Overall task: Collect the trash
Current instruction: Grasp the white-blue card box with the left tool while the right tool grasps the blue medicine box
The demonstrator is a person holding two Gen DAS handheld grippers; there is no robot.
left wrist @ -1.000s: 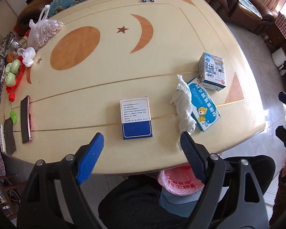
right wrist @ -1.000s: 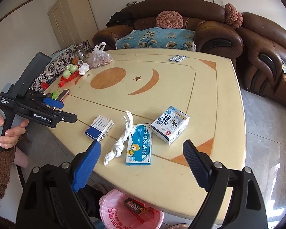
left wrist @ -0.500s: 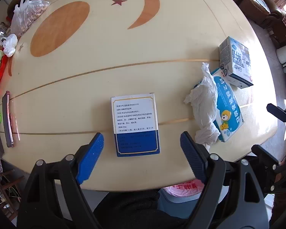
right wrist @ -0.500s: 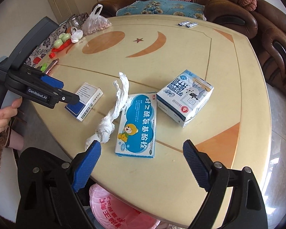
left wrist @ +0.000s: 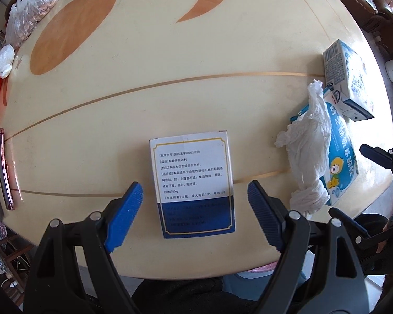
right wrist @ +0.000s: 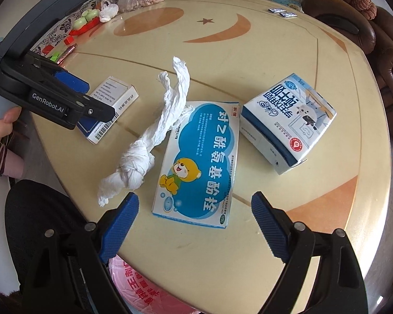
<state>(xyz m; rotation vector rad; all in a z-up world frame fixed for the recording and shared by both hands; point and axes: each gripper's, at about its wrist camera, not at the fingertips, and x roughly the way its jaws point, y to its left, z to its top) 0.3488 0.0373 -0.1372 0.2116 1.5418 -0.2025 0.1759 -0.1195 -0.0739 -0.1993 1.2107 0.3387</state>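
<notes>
A white and blue medicine box (left wrist: 194, 183) lies flat near the table's front edge, its near end between the open jaws of my left gripper (left wrist: 195, 201). It also shows in the right wrist view (right wrist: 110, 110), partly behind the left gripper (right wrist: 73, 99). A twisted white tissue (right wrist: 154, 133) lies beside a blue bear-print box (right wrist: 199, 162). My right gripper (right wrist: 194, 222) is open just before that box. A blue and white carton (right wrist: 288, 120) lies further right. A pink-lined trash bin (right wrist: 141, 293) stands below the table edge.
At the table's far left are a bag of nuts (left wrist: 28, 13), a small white bag (left wrist: 4, 60), green and red items and a phone (left wrist: 4, 170). Two small sachets (right wrist: 281, 12) lie at the far edge. Brown sofas (right wrist: 353, 13) surround the table.
Both grippers moved forward and down toward the table. The medicine box now sits between the left jaws, and the bear-print box is close before the right jaws. Both stay open.
</notes>
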